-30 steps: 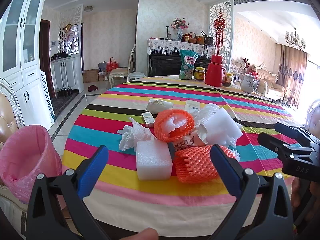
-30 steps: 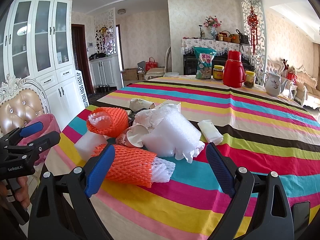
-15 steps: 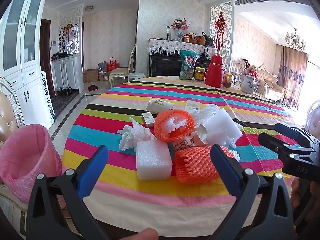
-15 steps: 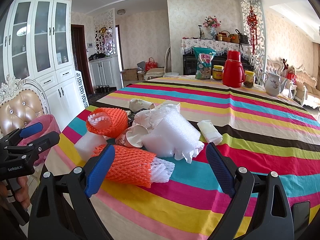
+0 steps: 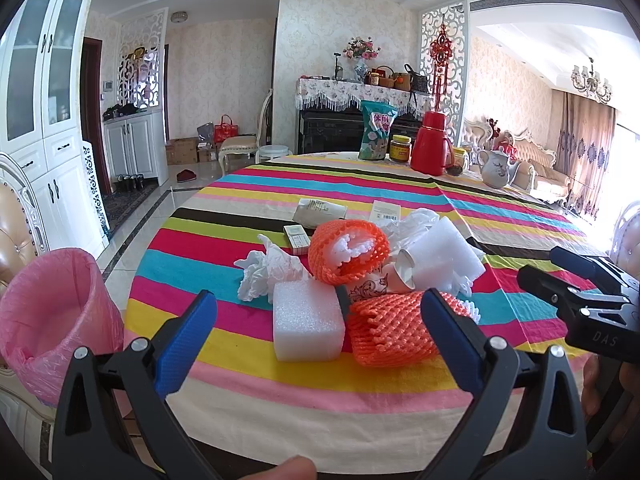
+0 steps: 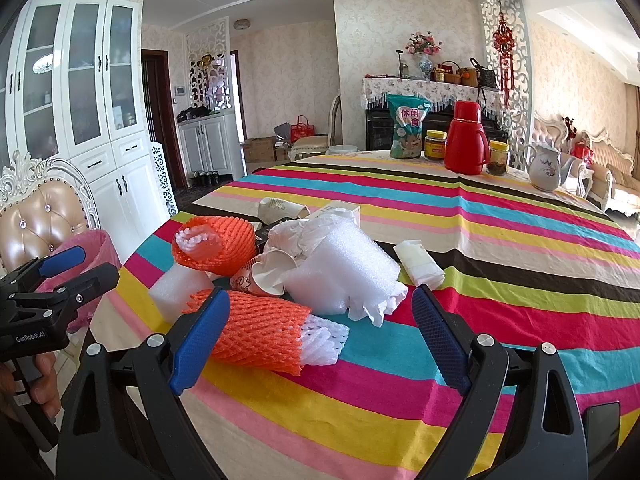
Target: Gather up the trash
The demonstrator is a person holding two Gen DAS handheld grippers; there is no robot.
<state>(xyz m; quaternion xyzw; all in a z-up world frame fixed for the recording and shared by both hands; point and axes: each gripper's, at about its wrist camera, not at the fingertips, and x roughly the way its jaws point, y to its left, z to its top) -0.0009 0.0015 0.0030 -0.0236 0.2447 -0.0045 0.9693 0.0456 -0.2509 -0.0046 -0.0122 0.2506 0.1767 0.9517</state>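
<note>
Each black plastic two-finger gripper (image 5: pixel 318 312) carries blue textured pads (image 5: pixel 188 336) and silver screws (image 5: pixel 139 345). White lettering reads "DAS" on the right gripper (image 5: pixel 580 276), "GenRobot.AI" on the left.

Left gripper (image 5: pixel 318 326) level, blue-padded fingers (image 5: pixel 185 338) spread wide, empty, right gripper (image 6: pixel 320 330) alongside, fingers (image 6: pixel 439 338) equally wide, nothing held, a hand (image 6: pixel 38 384) gripping the left handle.

Almost nothing changes over this second. The one difference I find is a faint wobble of my right gripper (image 6: pixel 321 296): in its wrist view the white foam roll (image 6: pixel 340 276) and the paper cup (image 6: pixel 266 276) drift a trace to the left and come back again. Nothing on the table itself moves, and my left gripper's (image 5: pixel 319 299) view shows no shift that I can make out
</note>
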